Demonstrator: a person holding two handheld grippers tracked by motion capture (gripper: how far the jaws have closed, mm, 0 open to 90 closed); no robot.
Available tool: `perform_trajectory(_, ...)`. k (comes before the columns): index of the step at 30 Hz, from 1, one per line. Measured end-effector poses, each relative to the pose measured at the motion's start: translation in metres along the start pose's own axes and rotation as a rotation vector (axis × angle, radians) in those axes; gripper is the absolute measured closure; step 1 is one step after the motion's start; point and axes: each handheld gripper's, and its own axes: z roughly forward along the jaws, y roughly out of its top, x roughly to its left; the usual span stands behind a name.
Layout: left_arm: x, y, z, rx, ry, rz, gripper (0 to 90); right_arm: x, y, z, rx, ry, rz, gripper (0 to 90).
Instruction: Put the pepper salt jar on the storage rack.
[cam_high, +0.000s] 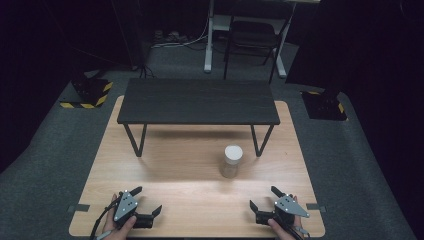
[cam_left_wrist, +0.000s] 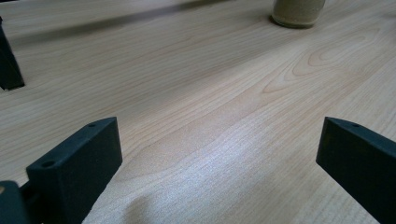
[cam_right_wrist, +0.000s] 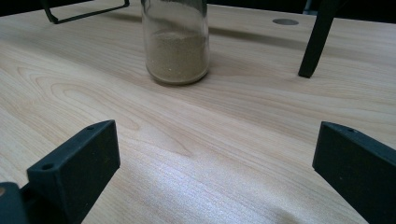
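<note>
The jar (cam_right_wrist: 176, 42) loses its lid and upper body to the top edge in the right gripper view; in the left gripper view only its base (cam_left_wrist: 298, 11) is seen. The hands (cam_high: 120, 227) are cut off by the near edge. The far room is too dark to read.

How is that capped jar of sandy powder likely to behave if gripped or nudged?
The jar looks like clear glass, so probably smooth, slippery and breakable. It stands tall on a narrow base, so a high push might tip it. The powder fills only its lower part, which likely steadies it.
</note>
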Motion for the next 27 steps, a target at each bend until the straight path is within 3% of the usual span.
perform_trajectory(18,0.002,0.0,0.001,-0.001,-0.004,-0.012,0.6,0.0,-0.002,-0.006,-0.025,-0.003,0.004,0.2)
perform_trajectory(27,0.002,0.001,0.001,0.001,-0.005,-0.014,0.6,0.005,0.005,-0.012,-0.091,-0.005,0.017,0.2)
